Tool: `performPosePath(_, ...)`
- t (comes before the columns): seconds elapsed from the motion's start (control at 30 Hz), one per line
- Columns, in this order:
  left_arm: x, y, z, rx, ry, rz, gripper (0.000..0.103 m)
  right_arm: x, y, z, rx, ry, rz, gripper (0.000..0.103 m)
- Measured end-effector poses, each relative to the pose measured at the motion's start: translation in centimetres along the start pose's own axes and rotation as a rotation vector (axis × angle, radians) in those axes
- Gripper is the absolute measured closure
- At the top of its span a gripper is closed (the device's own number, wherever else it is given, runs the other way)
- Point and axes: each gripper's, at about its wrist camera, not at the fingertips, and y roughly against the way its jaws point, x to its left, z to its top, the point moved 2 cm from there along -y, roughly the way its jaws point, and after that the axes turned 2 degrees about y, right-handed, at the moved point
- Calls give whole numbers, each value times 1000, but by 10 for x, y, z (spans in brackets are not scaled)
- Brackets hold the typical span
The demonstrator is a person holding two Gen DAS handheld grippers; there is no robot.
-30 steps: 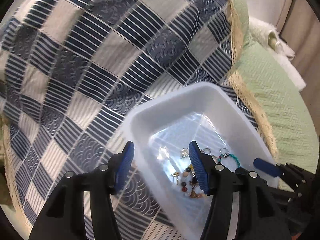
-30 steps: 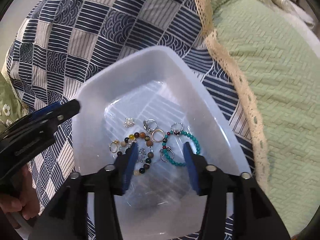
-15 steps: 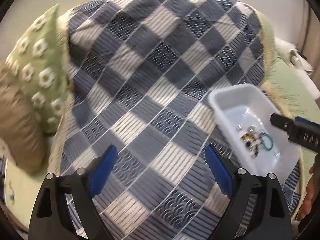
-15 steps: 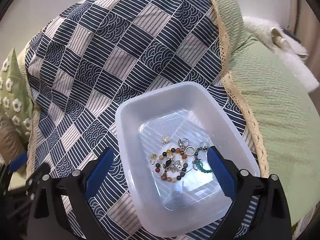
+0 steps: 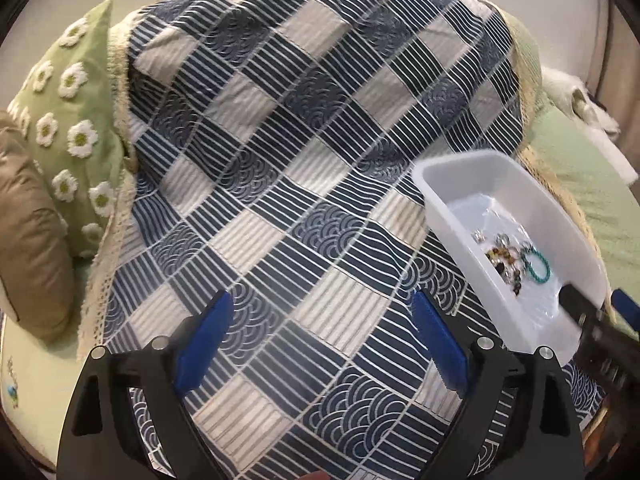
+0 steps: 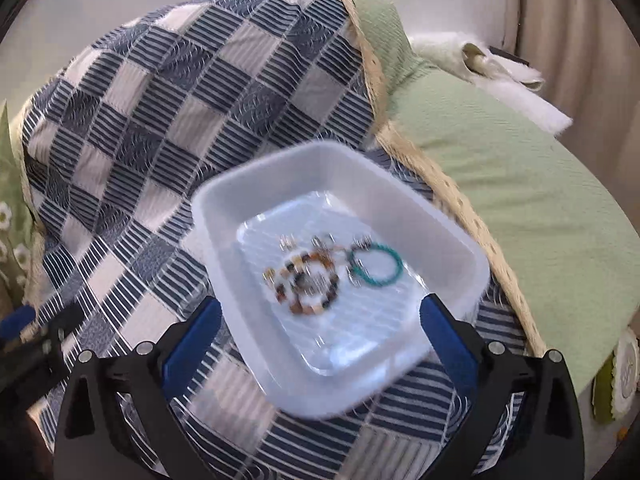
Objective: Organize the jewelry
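- At the bottom of the left wrist view the left gripper (image 5: 320,344) is spread wide and holds nothing; only the blue checked quilt (image 5: 280,184) lies between its fingers.
- At the bottom of the right wrist view the right gripper (image 6: 320,332) is likewise wide apart and empty, with the near end of the white plastic tray (image 6: 452,240) showing between its pads.
- The jewelry sits in the tray, mid-frame: a brown beaded bracelet (image 6: 306,282), a teal bracelet (image 6: 376,266) just beside it, and small rings touching them.
- Risk, as I judge it: the pieces lie in a tangle, so closing on one may drag its neighbours; the soft quilt could also let the tray tip if its rim is pressed.
- Only the left view shows the flowered green cushion (image 5: 68,120) at upper left; only the right view shows the green bedspread (image 6: 520,208) in full and the beads laid out plainly, though blurred.
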Motion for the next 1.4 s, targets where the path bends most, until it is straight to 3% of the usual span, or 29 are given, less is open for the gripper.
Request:
performPosePath(0.1, -12, -2, 0, -7, -37, 8, 17, -3, -7, -1, 19, 8, -46, 5)
performPosePath(0.3, -37, -7, -4, -5, -88, 8, 16, -7, -17, -4, 68, -12, -21, 5)
performPosePath(0.4, -43, -7, -5, -10, -96, 18, 15, -8, -16, -3, 67, -16, -49, 5)
performPosePath(1.4, -45, -11, -7, -2, -119, 47, 15, -8, -16, -2, 68, 5, -62, 5)
